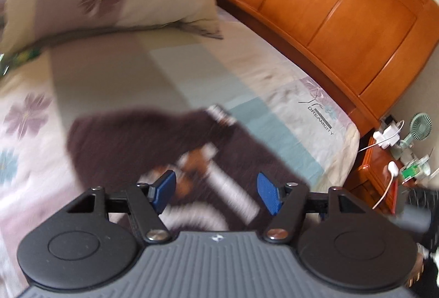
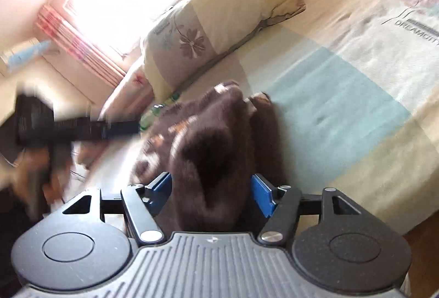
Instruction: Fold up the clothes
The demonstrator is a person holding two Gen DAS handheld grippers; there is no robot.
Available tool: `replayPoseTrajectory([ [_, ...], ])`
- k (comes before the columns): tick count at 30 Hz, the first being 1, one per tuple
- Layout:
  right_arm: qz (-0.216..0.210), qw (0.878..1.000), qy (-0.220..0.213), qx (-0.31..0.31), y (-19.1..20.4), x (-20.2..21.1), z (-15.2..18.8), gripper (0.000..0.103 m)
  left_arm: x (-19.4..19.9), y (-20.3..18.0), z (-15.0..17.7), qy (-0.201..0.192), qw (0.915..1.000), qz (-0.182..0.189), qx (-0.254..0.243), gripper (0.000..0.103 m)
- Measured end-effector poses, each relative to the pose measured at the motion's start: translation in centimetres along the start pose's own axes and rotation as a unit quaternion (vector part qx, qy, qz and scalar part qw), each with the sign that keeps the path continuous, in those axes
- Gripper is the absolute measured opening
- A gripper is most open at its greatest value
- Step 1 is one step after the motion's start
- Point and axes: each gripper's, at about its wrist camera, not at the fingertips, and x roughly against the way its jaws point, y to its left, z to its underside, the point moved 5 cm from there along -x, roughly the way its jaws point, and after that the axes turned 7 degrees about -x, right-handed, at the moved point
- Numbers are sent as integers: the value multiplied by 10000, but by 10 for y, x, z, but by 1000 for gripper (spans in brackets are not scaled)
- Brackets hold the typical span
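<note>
Garment: one dark brown fuzzy sweater with white and orange patterning (image 1: 153, 144) lies bunched on the bed, near its edge, not yet flat or squared. In the right wrist view it stands up in a soft hump (image 2: 216, 139).

Left gripper (image 1: 216, 189): blue pads parted, nothing between them; sweater shows below and beyond the gap. Released.

Right gripper (image 2: 211, 192): blue pads parted with the sweater's hump rising in the gap. Pads do not appear to press on it; I read this one as released too, though the pile hides the exact contact on the left pad.

Step, as judged: between folds. Both tools are off the cloth, the sweater is partly gathered and still lumpy. Next move probably calls for picking an edge or sleeve on each side, closing on a thin layer only, then drawing it flat before laying it over. Risk: thick pile may let several layers get caught together.

Surface: bedsheet in pale cream, grey and light blue patches with mauve flowers and printed lettering (image 1: 274, 95); soft, will give under pressure.

Room: matching floral pillow (image 2: 219, 23) at the head, orange-brown wooden headboard (image 1: 343, 10), bright window with pink striped curtains (image 2: 82, 43), bedside table holding a small green fan (image 1: 418, 128) and white chargers. Both views are motion-blurred.
</note>
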Motion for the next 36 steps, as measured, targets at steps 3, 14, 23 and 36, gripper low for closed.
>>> replayPoseTrajectory([
  [3,-320,9990,232,-221,1,-9,-23,74,13,10,30,-151,9985,419,321,68],
  [14,-305,9936,917,-584,-19,-74,-60,83,-26,19,50,-269,9905,1073,817,79],
  [23,-1249,9731,1649,-1015,-21,-90,-52,90,5,10,58,-927,9909,659,724,79],
  [36,-1490,9666,1928,-794,-29,-137,-51,38,13,9,66,-1104,9909,323,699,80],
])
